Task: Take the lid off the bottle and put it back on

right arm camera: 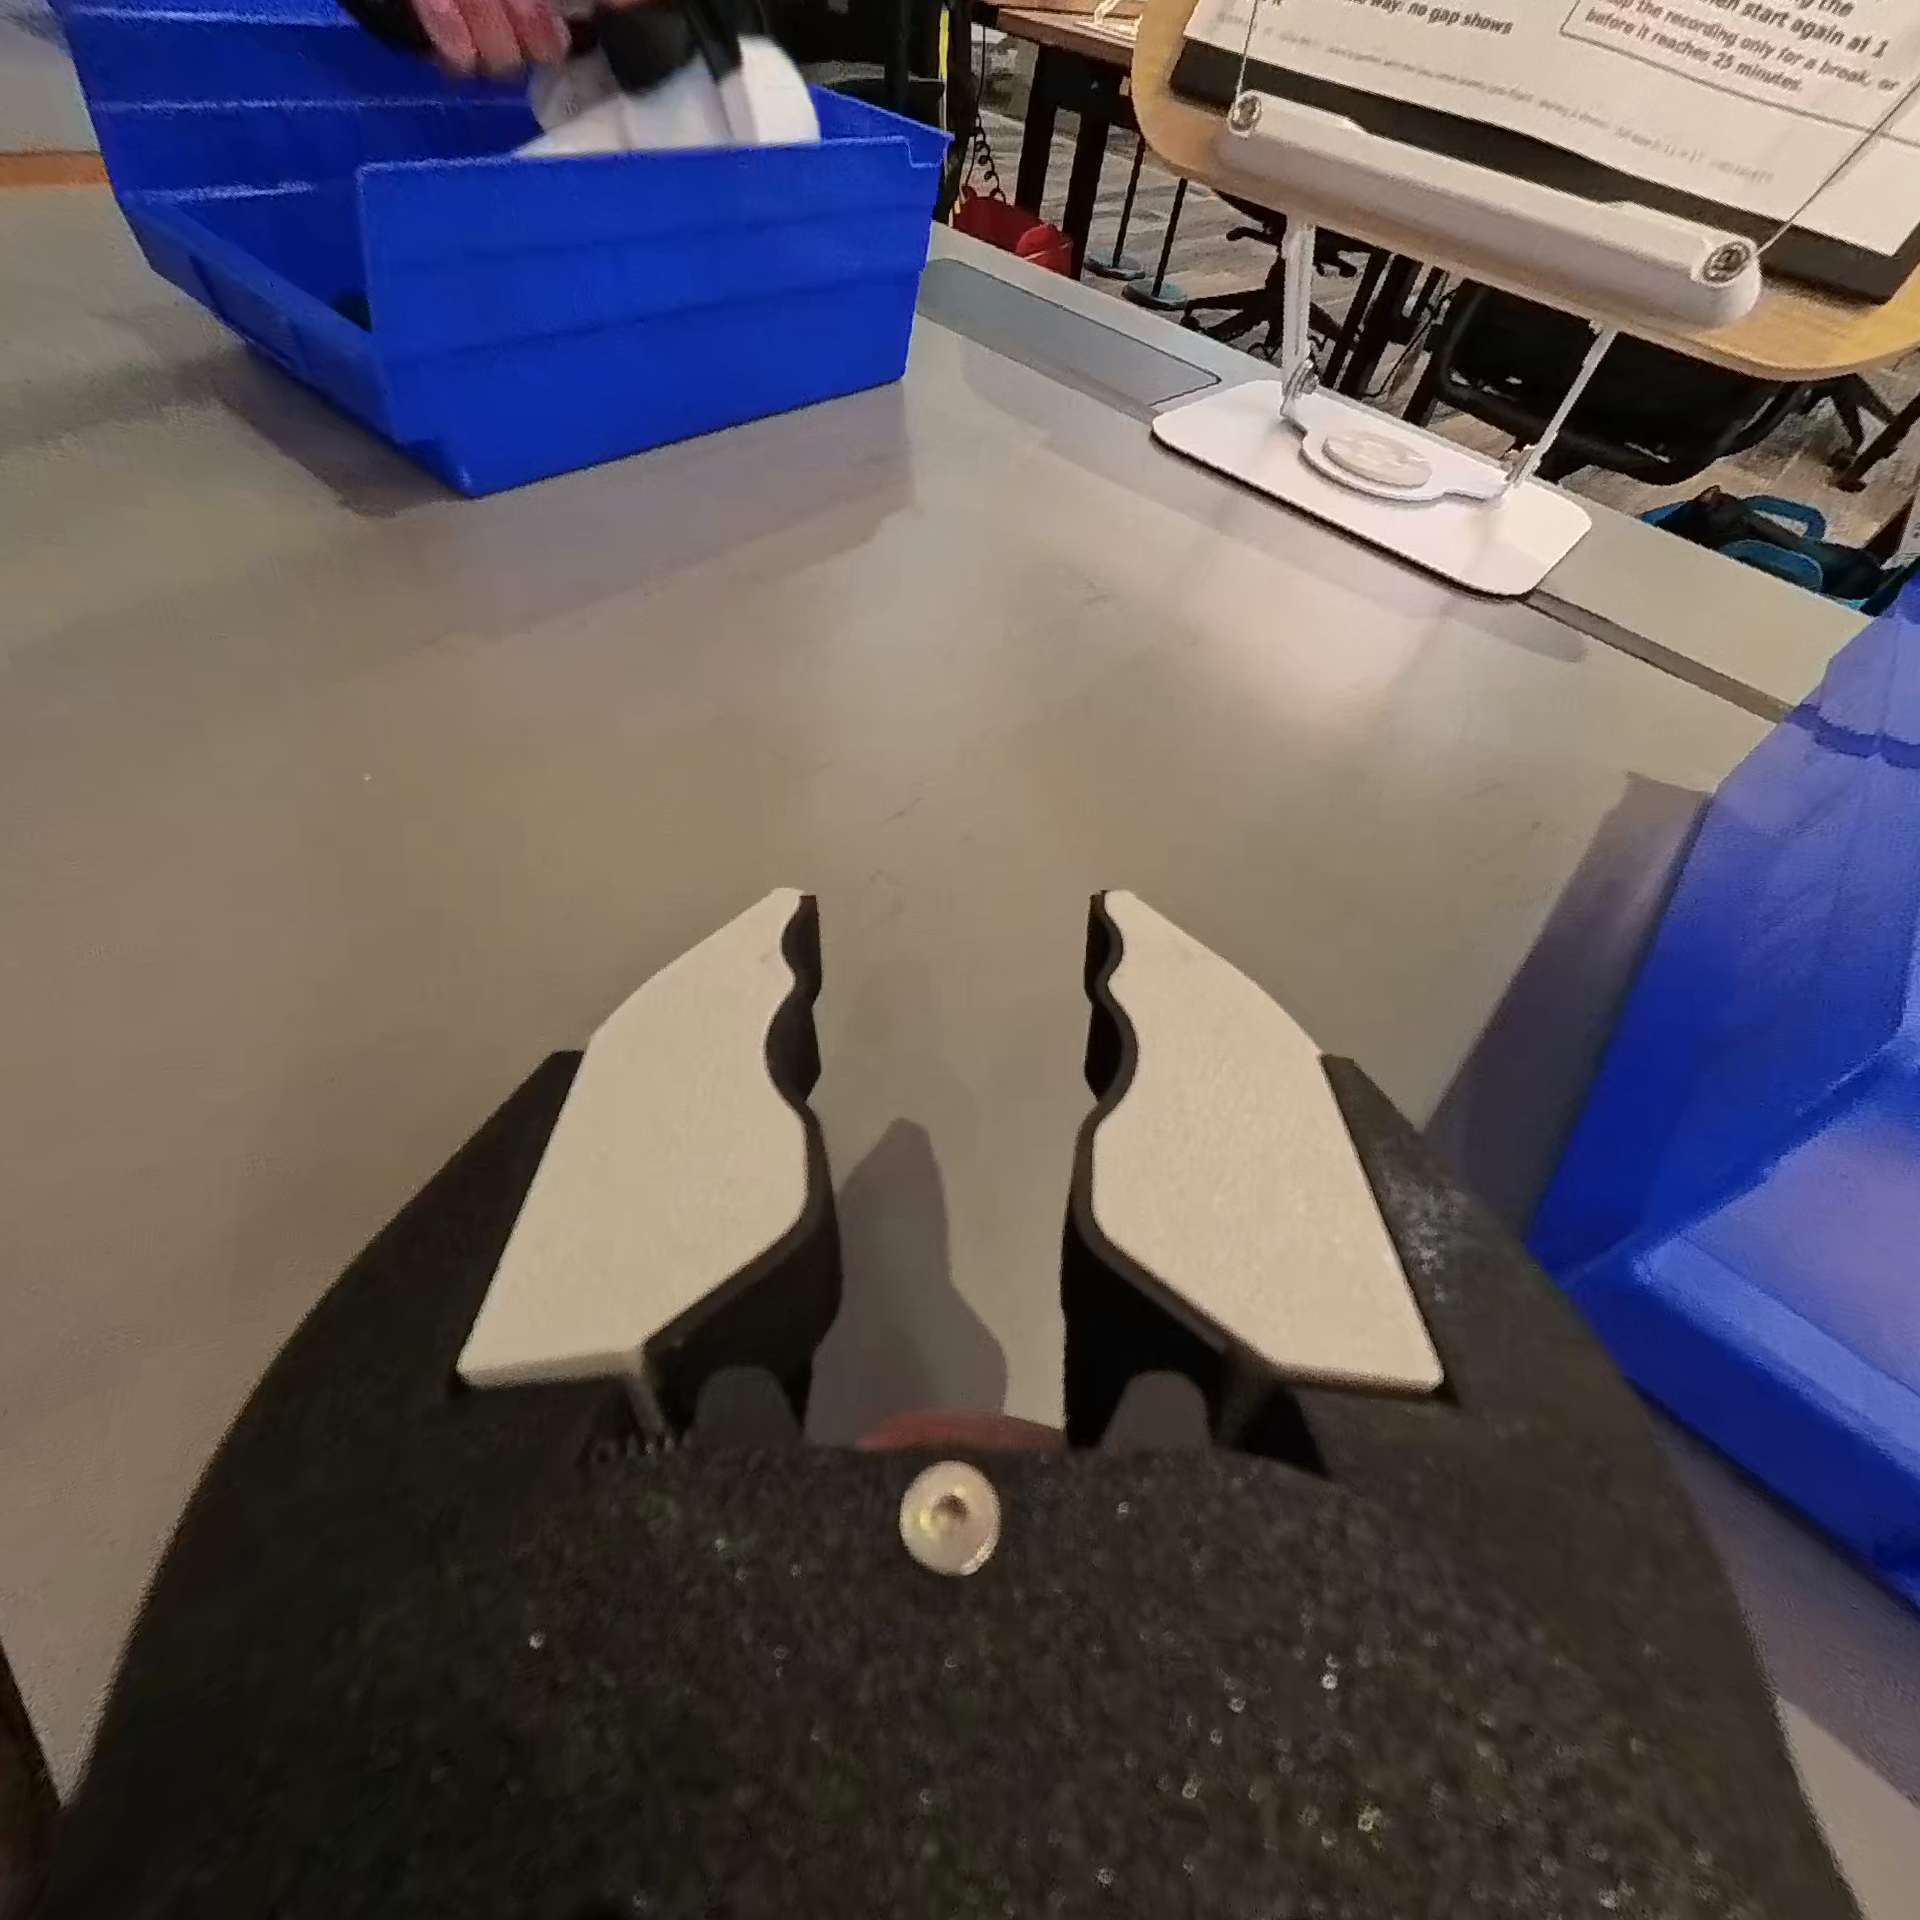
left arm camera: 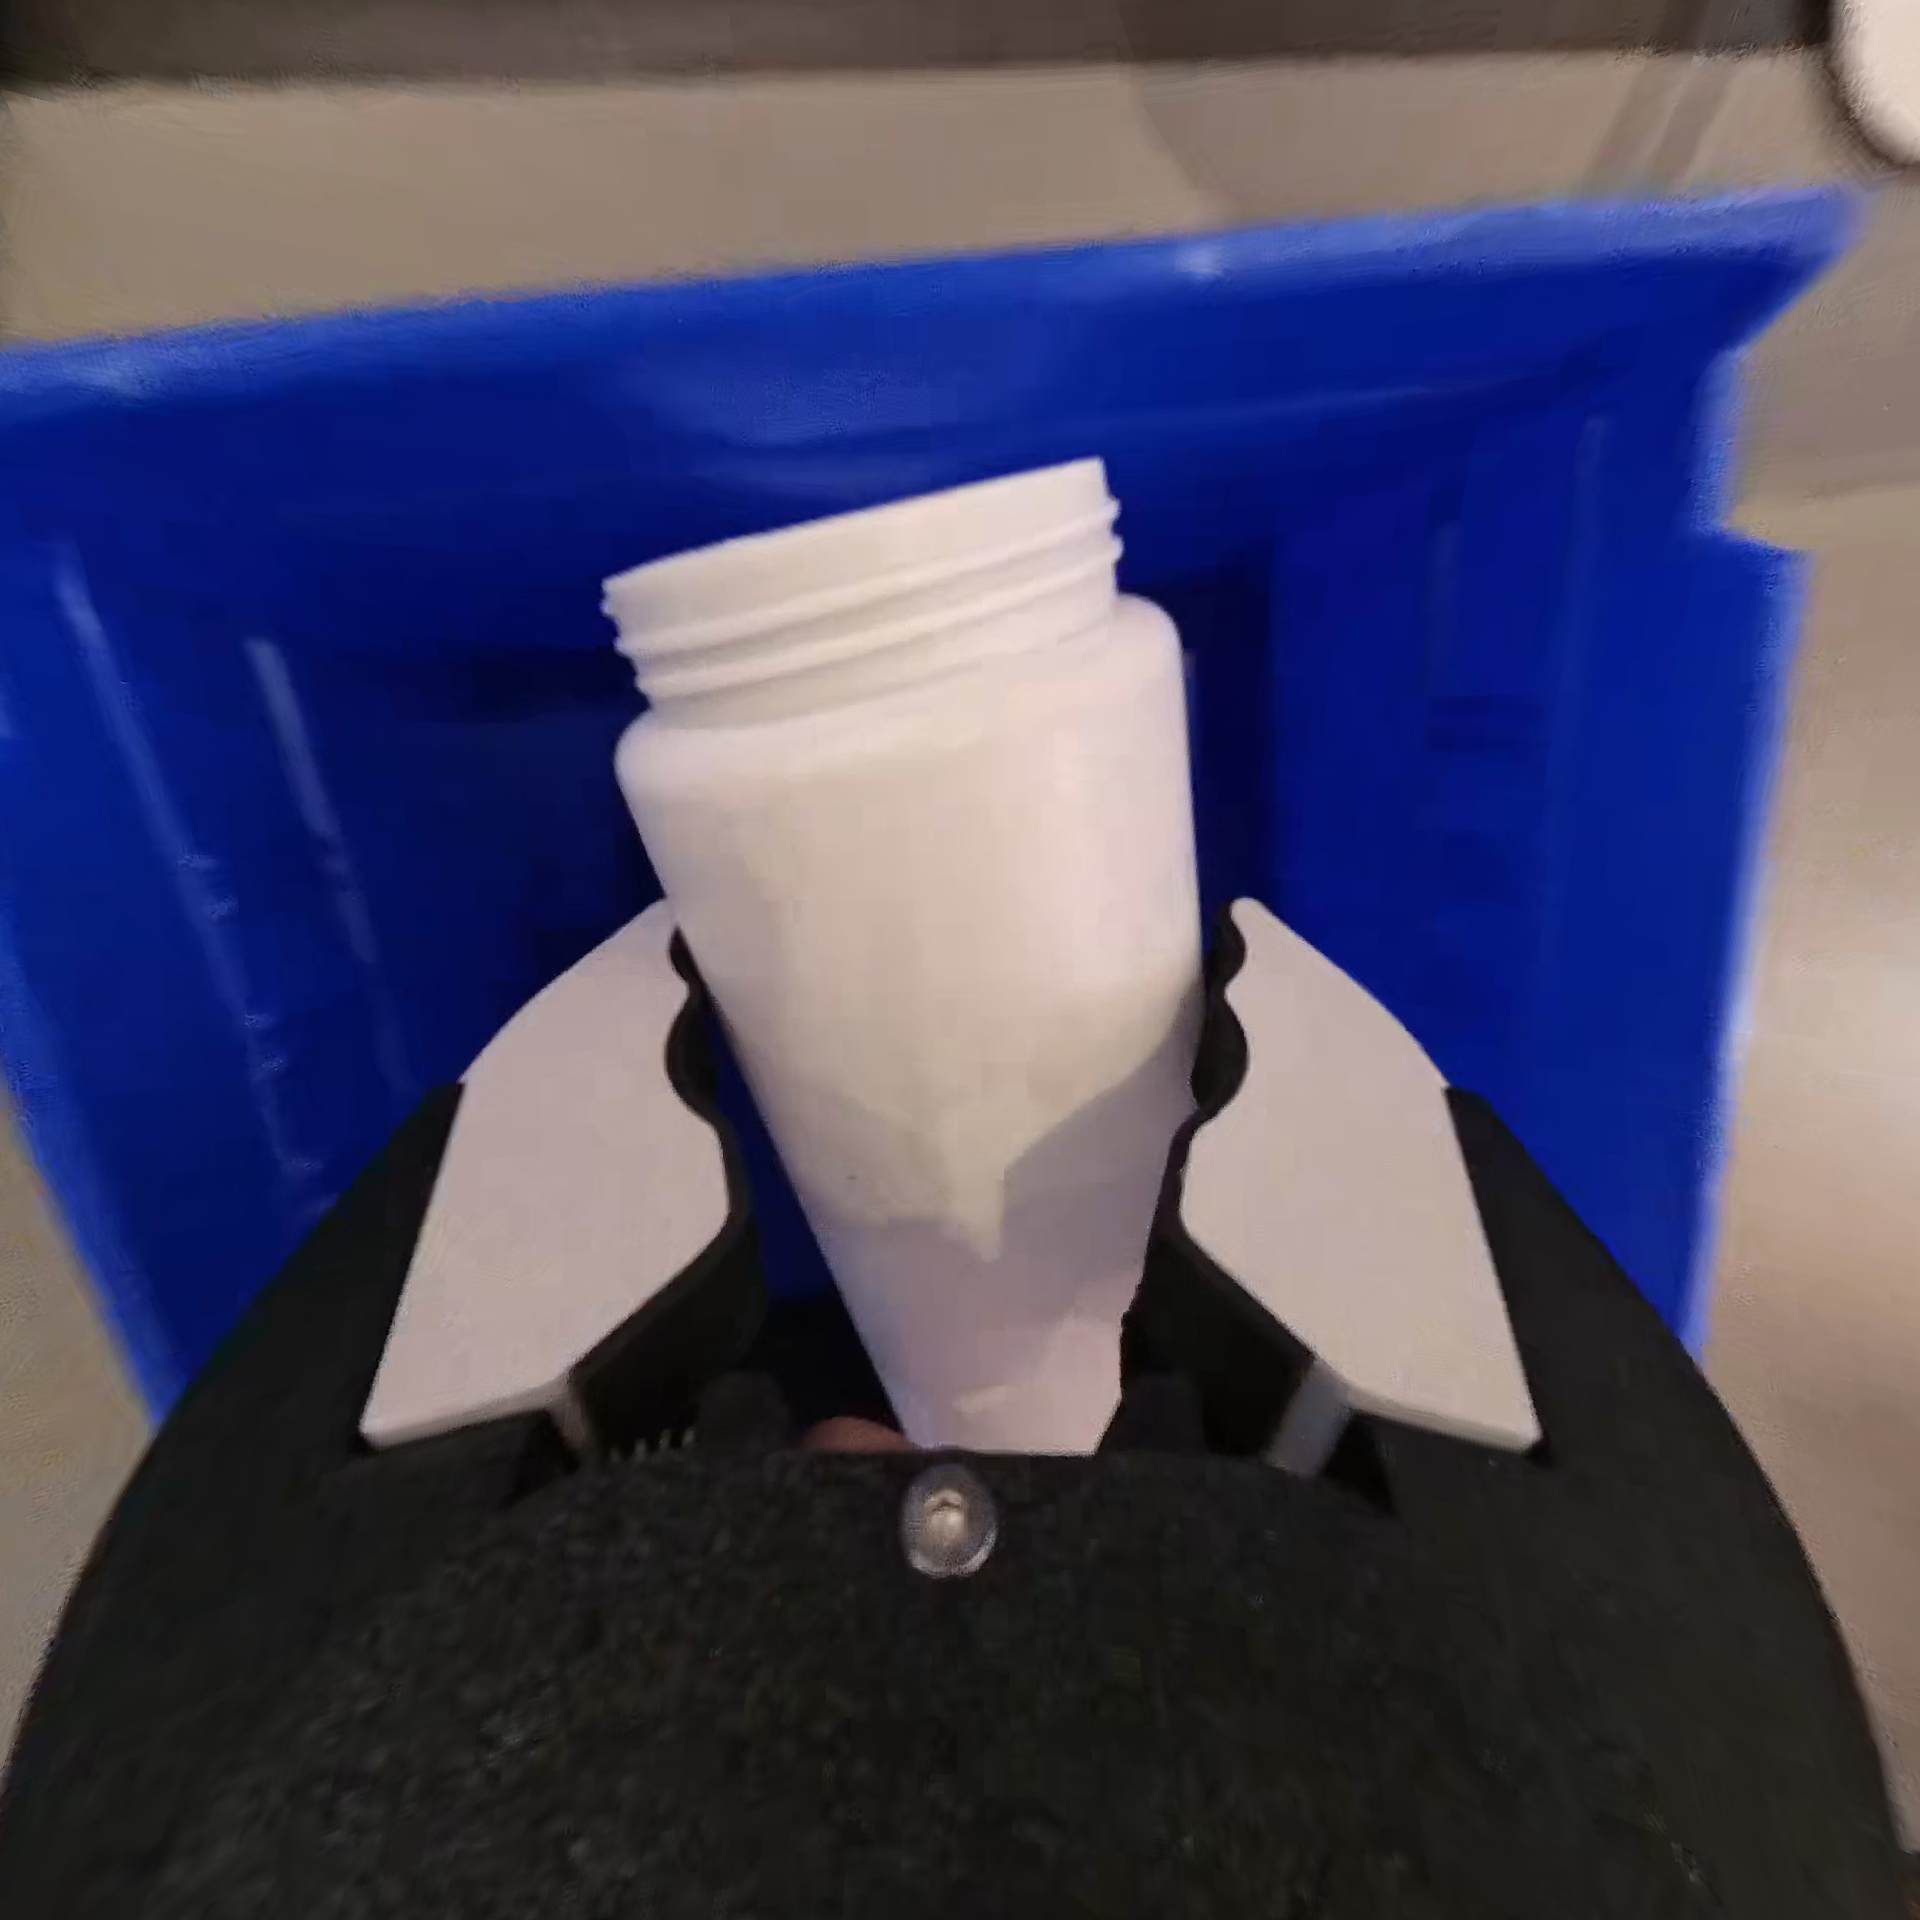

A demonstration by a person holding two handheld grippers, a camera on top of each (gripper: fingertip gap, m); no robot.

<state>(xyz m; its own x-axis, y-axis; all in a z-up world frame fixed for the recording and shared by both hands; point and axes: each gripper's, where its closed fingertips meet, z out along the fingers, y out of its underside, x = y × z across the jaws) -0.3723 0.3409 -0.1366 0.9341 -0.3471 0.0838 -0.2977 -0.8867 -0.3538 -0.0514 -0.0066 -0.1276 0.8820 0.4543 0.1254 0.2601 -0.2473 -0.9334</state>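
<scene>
**Inspector:** Surface and room?

**Assistant:** A grey table, with office chairs beyond its far edge. One blue bin is ahead-left of the right tongs. A second blue bin sits close on their right, and a document stand ahead-right.

**Inspector:** Tongs and bottle?

**Assistant:** The right tongs are part-open and bare. The left tongs are spread wide. The white bottle is tilted between their pads with its threads exposed. Blur hides any contact.
</scene>
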